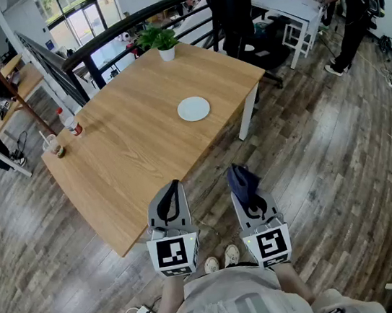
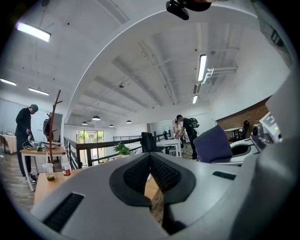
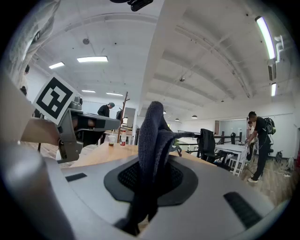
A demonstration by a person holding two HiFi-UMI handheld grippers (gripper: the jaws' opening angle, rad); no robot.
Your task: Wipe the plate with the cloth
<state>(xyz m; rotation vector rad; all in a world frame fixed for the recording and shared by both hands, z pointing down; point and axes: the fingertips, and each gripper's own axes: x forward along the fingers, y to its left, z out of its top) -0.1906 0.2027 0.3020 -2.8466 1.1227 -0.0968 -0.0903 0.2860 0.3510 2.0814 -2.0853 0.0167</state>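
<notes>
The wiping has not begun: the right tool (image 1: pixel 248 189) pinches the dark cloth (image 3: pixel 153 136), the left tool (image 1: pixel 172 194) is pressed together and empty, and both are well apart from the white plate (image 1: pixel 193 109) lying on the table (image 1: pixel 126 155).

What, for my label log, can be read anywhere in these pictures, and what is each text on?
No text can be read with certainty.
Shirt: large pale letters, blurred and partly cut off, unreadable.
Bottle: red label, too small to read.
Marker cube at left and at right: black-and-white square patterns, no words.
</notes>
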